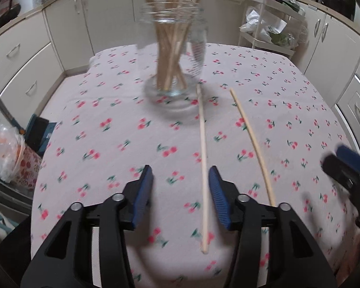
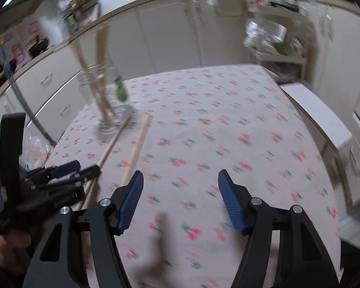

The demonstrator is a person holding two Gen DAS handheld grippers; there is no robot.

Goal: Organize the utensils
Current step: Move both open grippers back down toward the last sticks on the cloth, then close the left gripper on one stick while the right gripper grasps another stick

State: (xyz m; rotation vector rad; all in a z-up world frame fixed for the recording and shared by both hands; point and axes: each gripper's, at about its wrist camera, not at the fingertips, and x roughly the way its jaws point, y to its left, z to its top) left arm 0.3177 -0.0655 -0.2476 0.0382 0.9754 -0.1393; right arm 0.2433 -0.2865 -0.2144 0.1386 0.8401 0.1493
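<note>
From the left wrist camera, the left gripper (image 1: 181, 193) hovers with its jaws spread wide and nothing between the blue pads, low over the near part of the cherry-print tabletop (image 1: 103, 144). A glass jar (image 1: 174, 55) stands toward the far edge, packed with upright wooden chopsticks (image 1: 170, 48). Two loose chopsticks lie on the cloth: the left chopstick (image 1: 202, 144) runs from beside the jar's base toward the near edge, passing just inside the right pad; the right chopstick (image 1: 252, 141) lies beside it, apart. The right gripper (image 1: 345, 165) shows blurred at the right edge.

From the right wrist camera (heavily blurred), the right gripper (image 2: 180, 196) is likewise spread and holds nothing, over bare cloth. The jar (image 2: 103, 96) sits near the far left corner, both loose chopsticks (image 2: 136, 148) angling from it toward the left gripper (image 2: 79, 170).
</note>
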